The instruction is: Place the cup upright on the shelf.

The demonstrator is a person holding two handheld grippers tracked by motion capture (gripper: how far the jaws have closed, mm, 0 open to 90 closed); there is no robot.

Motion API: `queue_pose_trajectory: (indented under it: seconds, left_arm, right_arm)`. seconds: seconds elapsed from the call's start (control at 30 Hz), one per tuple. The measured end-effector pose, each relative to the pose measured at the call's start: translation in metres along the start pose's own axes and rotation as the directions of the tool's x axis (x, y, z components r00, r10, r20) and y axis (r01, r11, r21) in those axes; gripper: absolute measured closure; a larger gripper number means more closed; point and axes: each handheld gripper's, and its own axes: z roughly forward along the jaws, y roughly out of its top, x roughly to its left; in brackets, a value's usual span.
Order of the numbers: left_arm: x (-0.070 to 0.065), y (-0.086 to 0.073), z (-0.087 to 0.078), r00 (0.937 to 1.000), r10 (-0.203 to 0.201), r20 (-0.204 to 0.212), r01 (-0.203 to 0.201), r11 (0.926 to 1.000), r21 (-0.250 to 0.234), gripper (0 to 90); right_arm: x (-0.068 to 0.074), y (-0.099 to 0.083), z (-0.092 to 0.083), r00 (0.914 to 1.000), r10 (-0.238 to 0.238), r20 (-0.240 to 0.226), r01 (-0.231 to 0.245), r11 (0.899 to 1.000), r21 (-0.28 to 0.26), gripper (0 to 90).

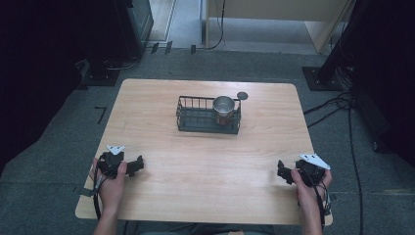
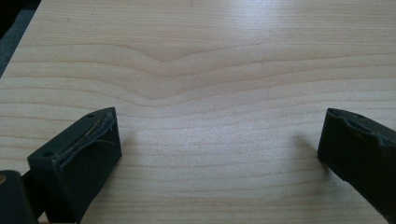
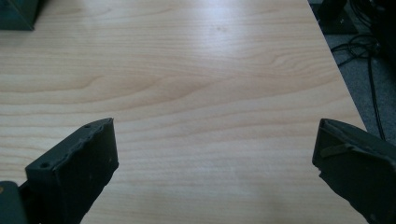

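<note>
Seen from the high view as dark shapes only, with the jaws too small there to judge: left gripper (image 1: 139, 164) at about 8 o'clock on the wooden table (image 1: 205, 161), right gripper (image 1: 282, 171) at about 4 o'clock, each gripped in a hand. Shown plainly in the left gripper view: left gripper (image 2: 219, 135) spread wide, nothing between the jaws but bare wood, both jaws cut off by the bottom edge. Likewise in the right gripper view: right gripper (image 3: 215, 140) spread wide and holding nothing, jaws cropped at the bottom. Stood at 12 o'clock, well apart from both grippers: a black wire basket (image 1: 195, 117), with a metal cup (image 1: 224, 105) upright in its right end, the cup's lower part screened by the wires and its inside too dim to read. Lay just beyond the basket's right corner: a small dark round disc (image 1: 242, 95), too small to identify. Caught at the top left corner of the right gripper view: a dark corner, probably the basket (image 3: 16, 14), mostly cut off. Open wood between grippers and basket; table edge close on the right in the right gripper view, cables (image 3: 369, 56) on grey floor past it.
</note>
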Motion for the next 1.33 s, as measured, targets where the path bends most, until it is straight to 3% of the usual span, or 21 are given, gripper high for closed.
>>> queue_pose_trajectory:
  seconds: [0.3, 0.73, 1.07, 1.33]
  left_arm:
    - [0.0, 0.0, 0.0, 1.0, 0.0, 0.0, 0.0, 1.0, 0.0, 0.0]
    - [0.0, 0.0, 0.0, 1.0, 0.0, 0.0, 0.0, 1.0, 0.0, 0.0]
    - [0.0, 0.0, 0.0, 1.0, -0.001, 0.0, 0.001, 1.0, -0.001, 0.0]
    - [0.0, 0.0, 0.0, 1.0, 0.0, 0.001, 0.0, 1.0, 0.0, 0.0]
  right_arm:
    - [-0.012, -0.015, 0.0, 0.9995, 0.013, 0.028, -0.014, 0.999, 0.03, 0.0]
    - [-0.019, -0.03, 0.0, 0.9991, 0.009, 0.043, -0.012, 0.997, 0.073, 0.3]
    - [-0.016, -0.031, 0.0, 0.9994, -0.034, -0.01, 0.034, 0.996, 0.082, 0.5]
    - [-0.016, -0.031, 0.0, 0.9994, -0.034, -0.01, 0.034, 0.996, 0.082, 0.6]
